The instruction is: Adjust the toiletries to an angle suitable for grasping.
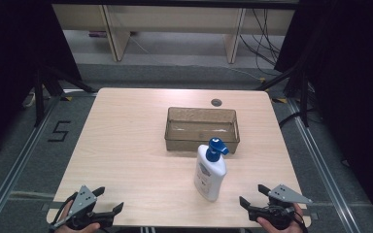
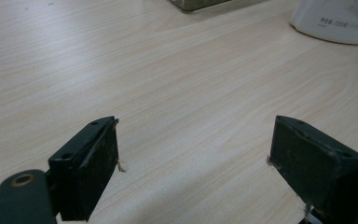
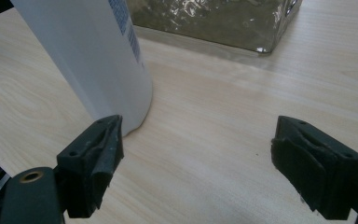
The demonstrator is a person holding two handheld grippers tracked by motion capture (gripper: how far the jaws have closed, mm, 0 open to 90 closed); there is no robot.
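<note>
A white pump bottle (image 1: 210,172) with a blue pump head stands upright on the wooden table (image 1: 126,145), just in front of a clear brownish plastic bin (image 1: 202,128). My left gripper (image 1: 109,200) rests at the table's front left corner, open, with bare wood between its jaws (image 2: 193,149). At the front right my right gripper (image 1: 253,195) is open too, a short way right of the bottle. In the right gripper view the bottle's base (image 3: 98,60) rises just beyond the left jaw, apart from the pads, with the gripper (image 3: 196,149) over bare wood and the bin (image 3: 223,21) behind.
A small round grommet (image 1: 216,102) sits in the table's far edge behind the bin. The bottle's bottom (image 2: 335,21) and a bin corner (image 2: 196,3) lie at the top of the left gripper view. Dark curtains and frame legs flank the table.
</note>
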